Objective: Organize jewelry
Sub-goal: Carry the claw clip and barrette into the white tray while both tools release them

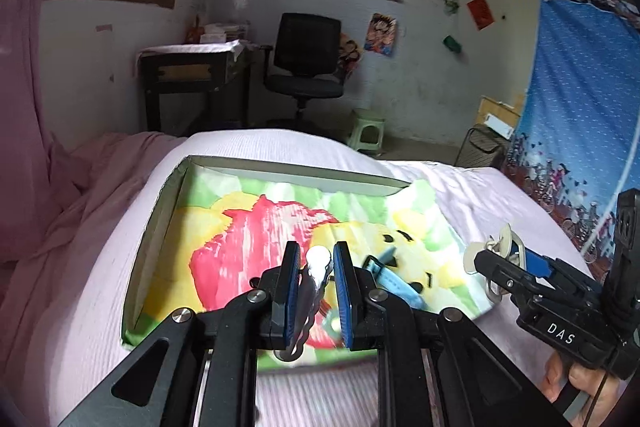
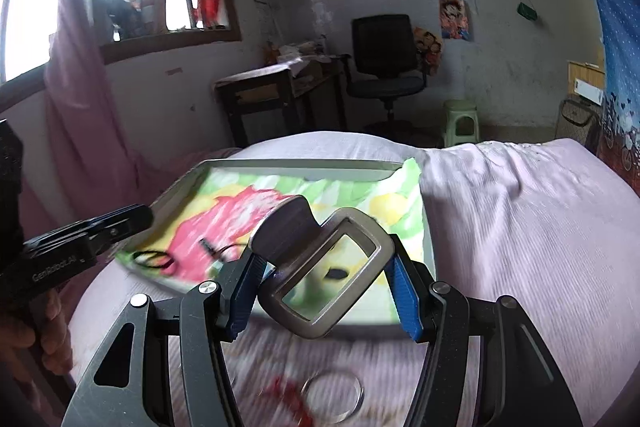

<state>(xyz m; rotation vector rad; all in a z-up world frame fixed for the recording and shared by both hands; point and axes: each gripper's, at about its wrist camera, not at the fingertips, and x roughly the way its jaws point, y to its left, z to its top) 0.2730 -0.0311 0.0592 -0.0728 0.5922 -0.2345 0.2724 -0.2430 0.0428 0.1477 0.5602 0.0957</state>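
The left gripper [image 1: 316, 291] is clamped on a silver hair clip [image 1: 314, 279] above the tray's [image 1: 280, 169] near edge. The right gripper [image 2: 326, 291] grips a rectangular metal frame [image 2: 332, 275] between its pads, over the tray's near right corner.

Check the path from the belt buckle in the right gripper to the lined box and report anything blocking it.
Nothing visible blocks it. The right gripper holds the belt buckle just in front of the box. The printed cloth ahead is mostly bare, with a blue strap and black rings lying off to the sides.
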